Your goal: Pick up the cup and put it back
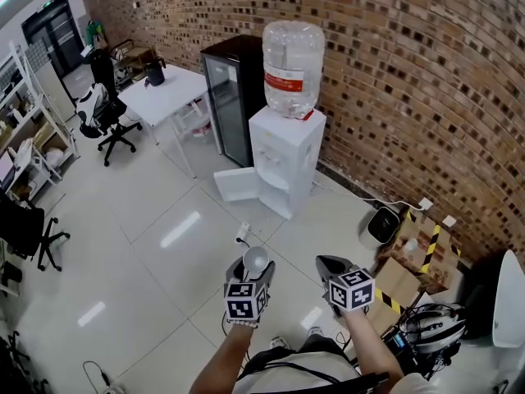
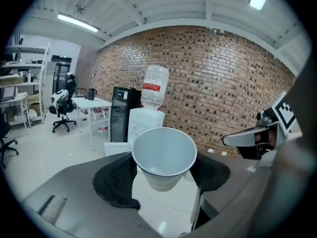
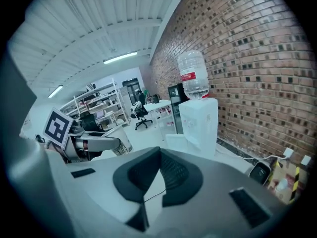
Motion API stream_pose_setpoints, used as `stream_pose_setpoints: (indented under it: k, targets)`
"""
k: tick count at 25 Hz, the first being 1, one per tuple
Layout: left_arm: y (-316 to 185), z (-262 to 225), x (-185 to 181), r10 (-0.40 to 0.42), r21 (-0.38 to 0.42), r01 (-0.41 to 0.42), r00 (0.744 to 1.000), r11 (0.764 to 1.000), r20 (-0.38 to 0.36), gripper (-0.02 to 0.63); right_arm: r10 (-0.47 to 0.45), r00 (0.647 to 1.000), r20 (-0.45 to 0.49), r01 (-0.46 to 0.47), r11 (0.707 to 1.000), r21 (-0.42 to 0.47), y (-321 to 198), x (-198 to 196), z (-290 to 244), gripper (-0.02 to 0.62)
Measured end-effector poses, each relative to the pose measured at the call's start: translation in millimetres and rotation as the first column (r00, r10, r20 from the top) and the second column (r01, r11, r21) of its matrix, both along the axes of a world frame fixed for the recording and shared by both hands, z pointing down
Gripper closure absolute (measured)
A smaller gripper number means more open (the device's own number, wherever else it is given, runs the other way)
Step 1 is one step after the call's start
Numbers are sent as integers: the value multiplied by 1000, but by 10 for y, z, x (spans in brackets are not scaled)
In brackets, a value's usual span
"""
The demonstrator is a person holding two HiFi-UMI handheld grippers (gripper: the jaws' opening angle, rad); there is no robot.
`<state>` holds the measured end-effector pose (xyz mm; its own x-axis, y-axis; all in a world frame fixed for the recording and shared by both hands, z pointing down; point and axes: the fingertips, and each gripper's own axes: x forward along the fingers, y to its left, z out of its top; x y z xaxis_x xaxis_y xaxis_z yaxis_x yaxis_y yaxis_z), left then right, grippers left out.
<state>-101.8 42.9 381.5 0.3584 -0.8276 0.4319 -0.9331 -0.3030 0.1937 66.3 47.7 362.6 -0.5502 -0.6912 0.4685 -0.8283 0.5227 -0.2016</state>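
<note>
Empty white cup (image 2: 164, 155), mouth up, clamped between the left gripper's (image 2: 163, 175) jaws, at six o'clock in the head view.

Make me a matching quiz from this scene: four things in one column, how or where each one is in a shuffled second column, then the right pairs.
Things:
1. cup
2. water bottle
3. fridge
4. right gripper

States or places:
A. black, standing beside the water cooler
B. shut, with nothing in it
C. held in the left gripper
D. upside down on top of the water cooler

Pairs: 1-C, 2-D, 3-A, 4-B
</note>
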Motion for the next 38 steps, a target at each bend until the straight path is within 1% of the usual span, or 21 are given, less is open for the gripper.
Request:
stream_pose_setpoints:
  k: [3, 6, 11, 14, 17, 20, 25, 28, 31, 35, 38]
  targets:
    - [-28, -20, 65, 30, -1, -30, 999, 1000, 15, 271, -4, 1000, -5, 4, 1000, -10, 32, -32, -11, 584]
    - [-13, -26, 97, 42, -4, -42, 999, 999, 24, 270, -6, 1000, -12, 6, 1000, -7, 36, -122, -71, 584]
    - [40, 55, 85, 28, -21, -28, 1000, 999, 3, 270, -11, 1000, -4, 11, 1000, 5, 17, -248, -180, 584]
    - [90, 41, 102, 14, -20, -15, 1000, 1000, -16, 270, -16, 1000, -4, 16, 1000, -6, 62, -202, -189, 584]
    - [103, -18, 99, 3, -16, -3, 1000, 1000, -17, 270, -17, 1000, 11, 17, 1000, -10, 72, -174, -232, 584]
    - [124, -67, 112, -9, -11, 9, 1000, 1000, -9, 270, -28, 999, 25, 28, 1000, 2, 71, -175, -298, 584]
    - [52, -89, 121, -13, 4, 13, 1000, 1000, -17, 270, -30, 999, 28, 29, 999, 26, -2, -203, -360, 584]
    - [83, -201, 198, -28, 19, 28, 999, 999, -19, 272, -42, 998, 36, 41, 999, 34, 35, -119, -442, 584]
    - [170, -289, 273, -38, 15, 38, 999, 999, -17, 272, -45, 998, 48, 44, 999, 28, 117, -28, -503, 584]
    - [219, -264, 322, -43, 8, 43, 999, 999, -10, 272, -46, 997, 57, 44, 998, 33, 159, 37, -504, 584]
    - [193, -292, 275, -46, 6, 46, 999, 999, -5, 272, -46, 997, 59, 44, 998, 36, 130, 3, -554, 584]
